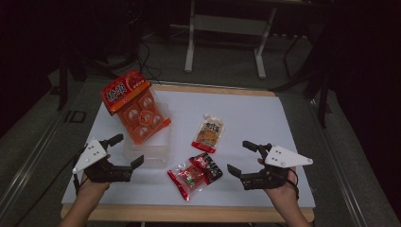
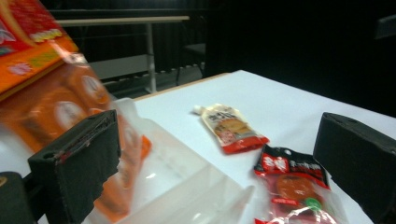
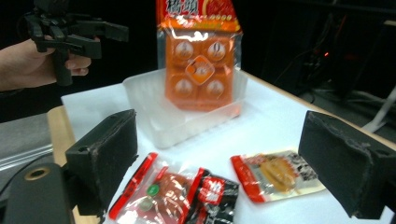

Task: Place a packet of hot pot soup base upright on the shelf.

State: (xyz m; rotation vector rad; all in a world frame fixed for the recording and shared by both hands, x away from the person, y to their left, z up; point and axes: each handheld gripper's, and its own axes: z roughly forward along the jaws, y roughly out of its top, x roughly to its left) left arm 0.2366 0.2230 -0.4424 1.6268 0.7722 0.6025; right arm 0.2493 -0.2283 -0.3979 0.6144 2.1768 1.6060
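One orange pack point(image 1: 135, 108) stands tilted in the clear tray point(image 1: 150, 150). Three packets remain on the white bench point(image 1: 265, 118): the pale pouch point(image 1: 208, 133), the red packet point(image 1: 185, 178) and the black-and-red packet point(image 1: 208, 166), the last two overlapping. Left tongs point(image 1: 124, 150) and right tongs point(image 1: 242, 157) are wide open and empty. Packet lettering is unreadable.

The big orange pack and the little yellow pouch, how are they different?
The big orange pack stands tilted in the clear tub; the little yellow pouch lies flat on the white table. The orange pack is much larger and shows round compartments; the yellow pouch is one small sachet. Neither is held by a gripper.
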